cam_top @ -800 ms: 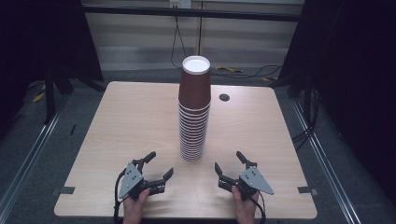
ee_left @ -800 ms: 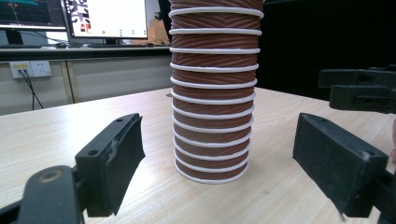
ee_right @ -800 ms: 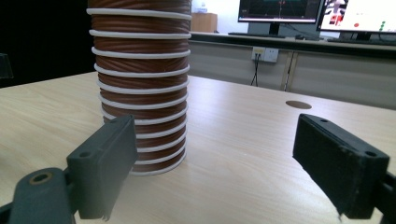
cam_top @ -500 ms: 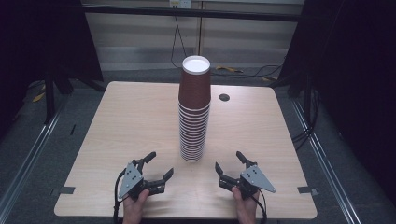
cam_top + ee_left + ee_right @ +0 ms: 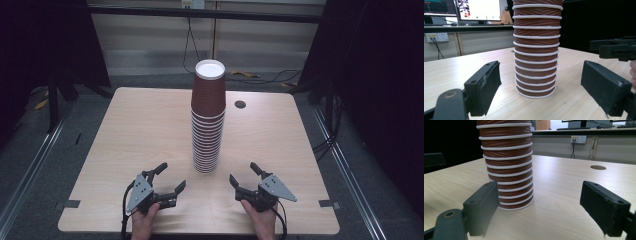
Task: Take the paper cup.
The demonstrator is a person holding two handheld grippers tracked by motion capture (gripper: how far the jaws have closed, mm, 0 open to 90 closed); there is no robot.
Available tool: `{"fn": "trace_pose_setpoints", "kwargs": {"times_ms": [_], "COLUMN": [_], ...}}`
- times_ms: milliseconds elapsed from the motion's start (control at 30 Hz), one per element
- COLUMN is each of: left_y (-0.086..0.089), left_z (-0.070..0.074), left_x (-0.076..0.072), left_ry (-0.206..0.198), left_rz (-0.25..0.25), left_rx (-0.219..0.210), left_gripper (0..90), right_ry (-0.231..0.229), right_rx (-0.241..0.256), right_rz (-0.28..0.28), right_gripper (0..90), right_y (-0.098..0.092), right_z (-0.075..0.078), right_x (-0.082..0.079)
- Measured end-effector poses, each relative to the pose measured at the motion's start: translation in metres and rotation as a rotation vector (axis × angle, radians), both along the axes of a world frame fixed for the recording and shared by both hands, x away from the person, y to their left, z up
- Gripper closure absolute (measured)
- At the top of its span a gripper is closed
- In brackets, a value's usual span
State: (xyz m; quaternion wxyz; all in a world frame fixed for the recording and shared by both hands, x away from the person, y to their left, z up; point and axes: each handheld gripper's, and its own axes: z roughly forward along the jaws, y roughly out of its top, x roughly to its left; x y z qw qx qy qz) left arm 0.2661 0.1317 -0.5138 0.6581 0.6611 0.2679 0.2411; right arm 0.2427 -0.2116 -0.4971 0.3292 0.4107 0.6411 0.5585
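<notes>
A tall stack of brown ribbed paper cups (image 5: 207,120) with white rims stands upside down at the middle of the wooden table (image 5: 125,130). My left gripper (image 5: 167,177) rests open near the front edge, left of the stack and apart from it. My right gripper (image 5: 243,174) rests open to the stack's right, also apart. In the left gripper view the stack (image 5: 536,50) rises between and beyond the wide-spread jaws, with the right gripper (image 5: 616,48) at the right edge. In the right gripper view the stack (image 5: 507,167) stands ahead at the left.
A round cable hole (image 5: 240,104) lies in the table behind and right of the stack. Dark curtains flank both sides. Cables (image 5: 260,76) run on the floor behind the table. Monitors (image 5: 477,10) stand on a desk in the background of the left gripper view.
</notes>
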Motion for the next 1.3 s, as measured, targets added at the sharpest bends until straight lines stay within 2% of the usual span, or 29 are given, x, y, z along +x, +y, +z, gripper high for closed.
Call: {"fn": "trace_pose_setpoints", "kwargs": {"times_ms": [100,300,400,567,833,1167,1267,1300], "left_y": [0.0,0.0,0.0,0.0,0.0,0.001,0.001,0.001], "left_z": [0.0,0.0,0.0,0.0,0.0,0.0,0.0,0.0], "left_x": [0.0,0.0,0.0,0.0,0.0,0.0,0.0,0.0], "left_ry": [0.001,0.002,0.001,-0.001,0.001,-0.001,-0.001,-0.001], "left_rz": [0.002,0.004,0.003,-0.002,-0.002,-0.003,-0.005,-0.005], "left_rx": [-0.002,-0.001,-0.002,0.001,-0.002,-0.001,-0.001,-0.002], "left_gripper": [15.9,15.9,15.9,15.9,15.9,15.9,15.9,15.9], "right_ry": [-0.012,-0.019,-0.002,0.0,-0.002,-0.034,-0.023,-0.038], "right_rx": [0.007,-0.016,0.003,-0.008,0.01,0.039,0.04,0.045], "right_rz": [0.0,0.023,0.051,0.071,0.094,0.136,0.145,0.145], "right_gripper": [15.5,15.6,16.0,16.6,15.8,15.0,15.1,15.1], "right_y": [0.0,0.002,0.004,0.006,0.006,0.009,0.009,0.009], "right_z": [0.005,0.014,0.018,0.025,0.035,0.054,0.061,0.063], "right_x": [0.0,0.003,0.005,0.008,0.016,0.022,0.024,0.024]}}
